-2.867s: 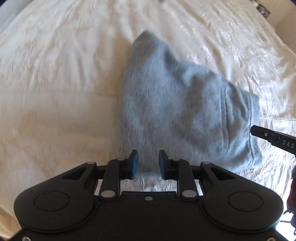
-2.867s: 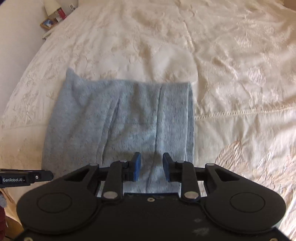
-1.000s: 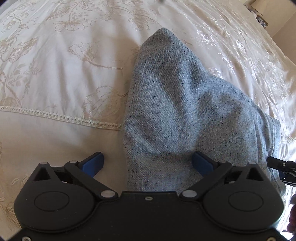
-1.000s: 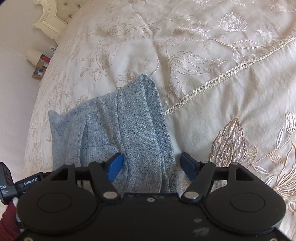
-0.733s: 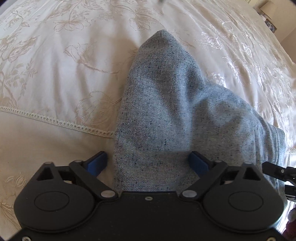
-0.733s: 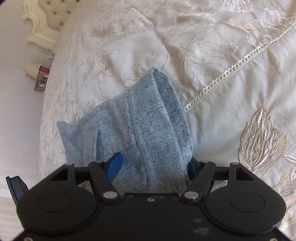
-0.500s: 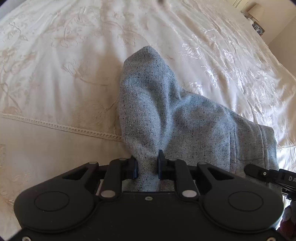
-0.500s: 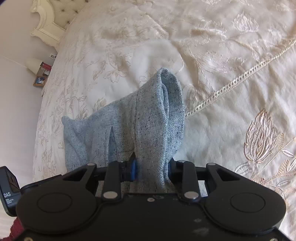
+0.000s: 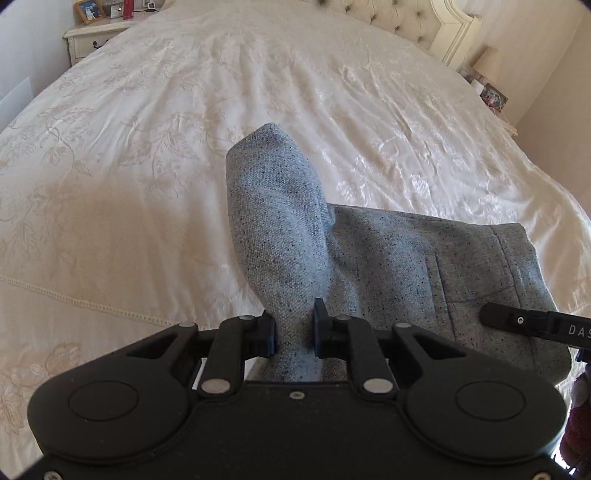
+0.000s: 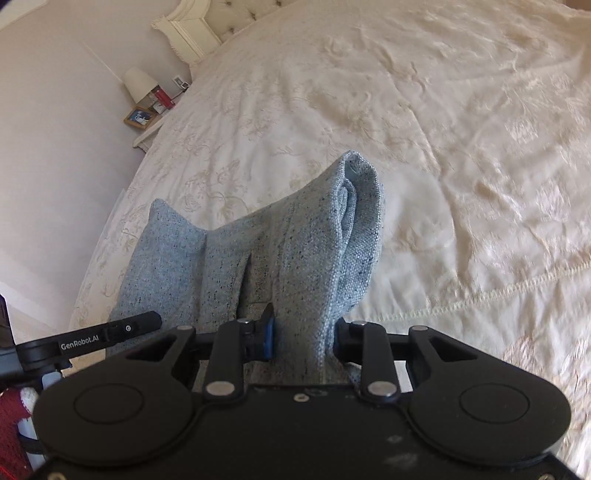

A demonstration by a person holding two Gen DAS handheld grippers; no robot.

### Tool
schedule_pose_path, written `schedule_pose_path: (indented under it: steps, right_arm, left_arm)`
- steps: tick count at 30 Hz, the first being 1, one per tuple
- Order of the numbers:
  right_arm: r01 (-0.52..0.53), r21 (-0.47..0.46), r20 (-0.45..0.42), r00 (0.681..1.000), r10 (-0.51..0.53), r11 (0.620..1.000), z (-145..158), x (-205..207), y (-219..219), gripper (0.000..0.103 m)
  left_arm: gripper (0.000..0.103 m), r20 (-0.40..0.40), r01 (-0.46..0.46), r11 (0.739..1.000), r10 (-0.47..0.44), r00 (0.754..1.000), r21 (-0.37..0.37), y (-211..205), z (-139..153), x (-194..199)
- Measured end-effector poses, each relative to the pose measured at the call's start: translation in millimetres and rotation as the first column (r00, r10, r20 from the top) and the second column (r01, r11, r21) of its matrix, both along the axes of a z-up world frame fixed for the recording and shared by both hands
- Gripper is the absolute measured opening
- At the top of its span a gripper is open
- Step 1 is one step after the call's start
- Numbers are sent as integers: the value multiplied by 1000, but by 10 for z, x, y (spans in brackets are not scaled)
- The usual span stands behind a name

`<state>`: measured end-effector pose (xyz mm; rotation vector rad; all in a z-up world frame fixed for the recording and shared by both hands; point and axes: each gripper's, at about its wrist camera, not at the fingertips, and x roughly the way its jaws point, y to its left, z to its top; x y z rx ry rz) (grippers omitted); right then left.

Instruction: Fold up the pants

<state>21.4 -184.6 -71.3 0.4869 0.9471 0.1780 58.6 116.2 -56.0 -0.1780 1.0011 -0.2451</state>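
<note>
The grey-blue speckled pants (image 9: 388, 258) are folded into a thick bundle, held up between both grippers above the cream bedspread (image 9: 166, 129). My left gripper (image 9: 293, 328) is shut on the bundle's left end, which bunches up between the jaws. My right gripper (image 10: 303, 332) is shut on the pants' (image 10: 258, 266) right end, where folded layers show at the tip. The right gripper's side arm (image 9: 535, 325) shows at the right of the left wrist view. The left gripper's arm (image 10: 88, 339) shows at the left of the right wrist view.
The embroidered bedspread (image 10: 443, 129) fills both views. A tufted headboard (image 9: 424, 29) is at the far end. One nightstand (image 9: 96, 33) holds frames; another (image 10: 147, 110) holds a lamp and a photo. A wall (image 10: 55, 147) runs along the bed's side.
Both grippers went from wide open around the pants' near edge to shut on it, then lifted the bundle off the bed and tilted up toward the headboard.
</note>
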Motion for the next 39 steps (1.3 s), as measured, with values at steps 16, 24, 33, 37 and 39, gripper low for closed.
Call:
schedule_pose_path:
  steps: [16, 24, 33, 37, 39]
  right_arm:
    - [68, -341, -50, 995, -90, 938, -150, 310, 121, 46]
    - [41, -386, 33, 999, -31, 922, 353, -275, 534, 46]
    - [-6, -371, 24, 1000, 16, 929, 745, -387, 711, 46]
    - [19, -352, 25, 1000, -12, 936, 869, -423, 671, 46]
    - [33, -363, 36, 999, -22, 931, 918, -453, 666, 46]
  left_arm:
    - [29, -106, -240, 947, 266, 958, 213, 364, -388, 80]
    - [37, -44, -174, 965, 186, 982, 198, -119, 159, -409]
    - [39, 11, -106, 968, 106, 994, 228, -438, 607, -592]
    - [45, 11, -133, 966, 134, 991, 220, -430, 666, -649]
    - [47, 5, -139, 964, 141, 990, 227, -438, 666, -687]
